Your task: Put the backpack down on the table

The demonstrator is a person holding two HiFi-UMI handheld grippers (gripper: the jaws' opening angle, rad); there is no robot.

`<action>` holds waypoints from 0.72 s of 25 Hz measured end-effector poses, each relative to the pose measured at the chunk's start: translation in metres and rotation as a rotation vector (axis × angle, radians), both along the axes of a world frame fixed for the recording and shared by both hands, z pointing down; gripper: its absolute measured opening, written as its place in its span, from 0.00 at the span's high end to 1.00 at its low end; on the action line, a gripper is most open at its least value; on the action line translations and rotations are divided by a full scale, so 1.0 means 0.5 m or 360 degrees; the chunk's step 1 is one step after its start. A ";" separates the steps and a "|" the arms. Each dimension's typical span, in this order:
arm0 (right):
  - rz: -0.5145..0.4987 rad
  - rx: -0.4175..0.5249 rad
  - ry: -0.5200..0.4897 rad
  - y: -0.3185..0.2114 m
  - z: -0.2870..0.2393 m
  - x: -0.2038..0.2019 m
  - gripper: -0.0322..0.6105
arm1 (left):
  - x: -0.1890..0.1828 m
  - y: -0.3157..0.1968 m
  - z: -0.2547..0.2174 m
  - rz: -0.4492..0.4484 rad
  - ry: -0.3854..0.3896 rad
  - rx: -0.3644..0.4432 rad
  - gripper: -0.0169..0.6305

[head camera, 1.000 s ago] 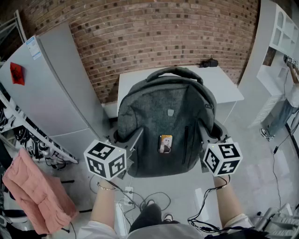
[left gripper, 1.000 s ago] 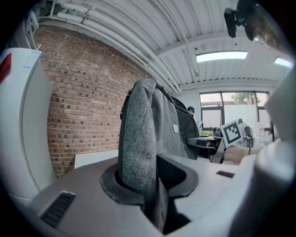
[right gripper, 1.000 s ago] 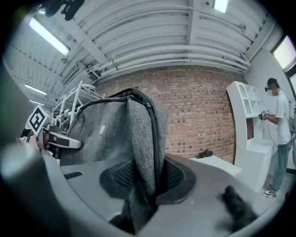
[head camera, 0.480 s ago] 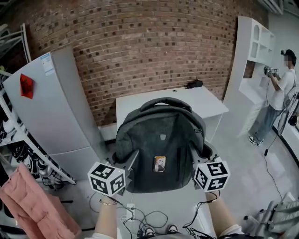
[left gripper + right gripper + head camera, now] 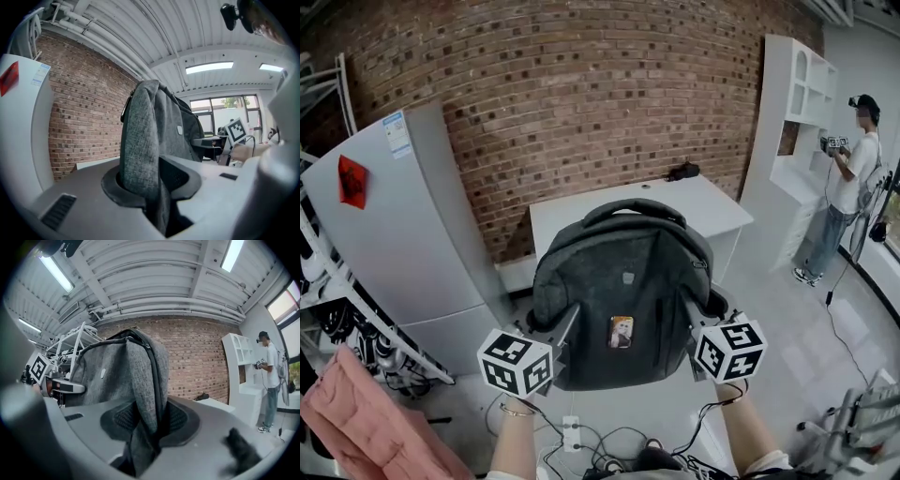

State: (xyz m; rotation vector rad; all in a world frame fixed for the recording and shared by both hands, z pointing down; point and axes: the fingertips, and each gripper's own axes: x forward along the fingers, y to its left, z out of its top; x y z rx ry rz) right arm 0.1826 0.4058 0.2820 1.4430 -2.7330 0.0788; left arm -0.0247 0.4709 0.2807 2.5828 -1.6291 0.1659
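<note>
A grey backpack (image 5: 619, 272) hangs upright in the air, in front of the white table (image 5: 581, 211) by the brick wall. My left gripper (image 5: 555, 326) is shut on its left side; in the left gripper view the grey fabric (image 5: 140, 154) is pinched between the left gripper's (image 5: 157, 187) pads. My right gripper (image 5: 698, 317) grips the right side. In the right gripper view the backpack's folded fabric (image 5: 140, 380) sits between the right gripper's (image 5: 145, 427) pads, whose jaws are opening slightly. A small picture tag (image 5: 621, 331) shows on the bag's front.
A small black object (image 5: 682, 172) lies at the table's far right corner. A tall grey cabinet (image 5: 394, 234) stands left of the table, a white shelf unit (image 5: 797, 112) to the right. A person (image 5: 853, 159) stands by the shelves. Pink cloth (image 5: 356, 422) and cables (image 5: 581, 436) are below.
Both grippers have carried the backpack forward toward the table, still gripping its sides. The head view has tipped up, showing more wall, the shelf unit and the person.
</note>
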 end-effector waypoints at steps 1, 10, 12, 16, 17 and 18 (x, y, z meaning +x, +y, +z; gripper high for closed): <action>0.0007 0.0002 0.0007 -0.006 -0.002 -0.001 0.76 | -0.001 -0.007 0.000 0.0011 0.0008 -0.0003 0.80; 0.0020 -0.0034 0.0017 -0.102 0.027 -0.017 0.76 | -0.018 -0.107 0.033 0.0060 0.0020 -0.0031 0.80; 0.0008 -0.0035 0.0016 -0.133 0.038 -0.026 0.76 | -0.026 -0.134 0.043 0.0047 0.0020 -0.0034 0.80; -0.0007 -0.0024 0.0027 -0.214 0.049 -0.047 0.76 | -0.044 -0.205 0.059 0.0019 0.0045 -0.0046 0.80; -0.0010 -0.0027 0.0028 -0.235 0.051 -0.052 0.76 | -0.048 -0.225 0.061 0.0013 0.0047 -0.0051 0.80; -0.0016 -0.0031 0.0027 -0.256 0.052 -0.054 0.76 | -0.051 -0.244 0.061 0.0009 0.0045 -0.0055 0.80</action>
